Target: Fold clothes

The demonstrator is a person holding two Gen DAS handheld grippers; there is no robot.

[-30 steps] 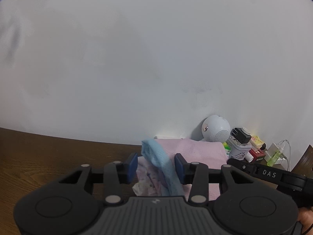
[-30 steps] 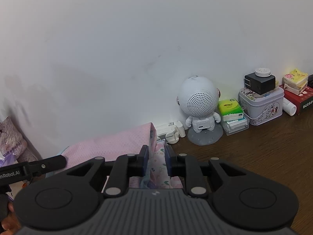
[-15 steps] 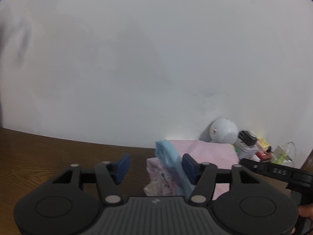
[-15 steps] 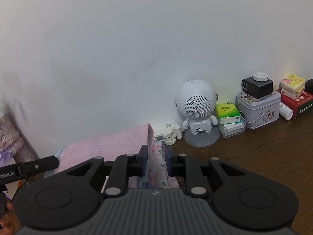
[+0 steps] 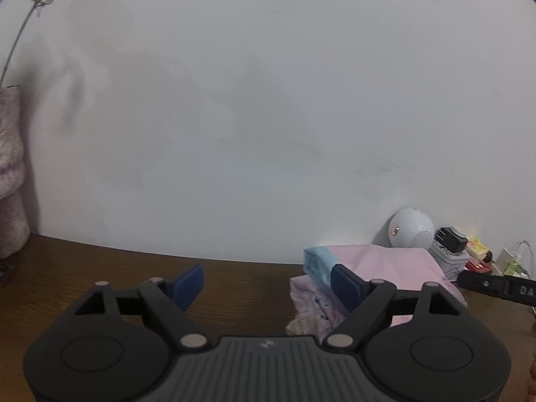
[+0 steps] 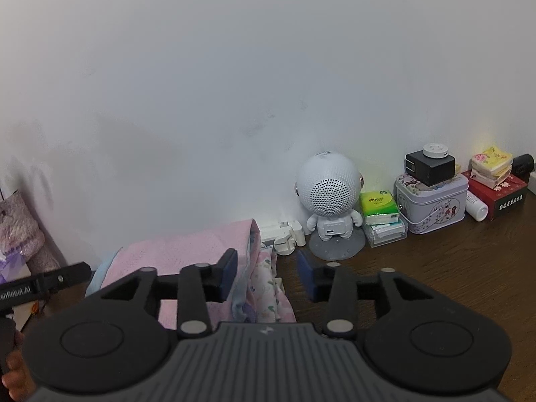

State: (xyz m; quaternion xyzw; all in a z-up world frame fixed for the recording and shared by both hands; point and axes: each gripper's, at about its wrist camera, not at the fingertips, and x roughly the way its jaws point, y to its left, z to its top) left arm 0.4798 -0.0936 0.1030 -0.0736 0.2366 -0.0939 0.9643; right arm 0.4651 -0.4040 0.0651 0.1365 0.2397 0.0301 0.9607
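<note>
A stack of folded clothes lies on the brown table by the white wall: a pink mesh piece (image 5: 395,261) (image 6: 187,251) on top, a light blue piece (image 5: 318,263) at its left end, a floral garment (image 5: 313,305) (image 6: 266,284) underneath. My left gripper (image 5: 268,283) is open and empty, just left of the stack, its right pad (image 5: 345,286) at the blue piece. My right gripper (image 6: 266,276) is open, its pads on either side of the floral garment's edge, not pinching it.
A white robot-shaped speaker (image 6: 330,197) stands at the wall right of the stack, with tissue packs (image 6: 380,204), a tin (image 6: 432,206), a black adapter (image 6: 430,164) and a red box (image 6: 499,192). A fuzzy mauve object (image 5: 10,174) and flower stem (image 5: 20,30) stand far left.
Both grippers have opened and let go of the clothes. The left gripper has swung left, so the stack now sits to its right. The right gripper has stayed in place.
</note>
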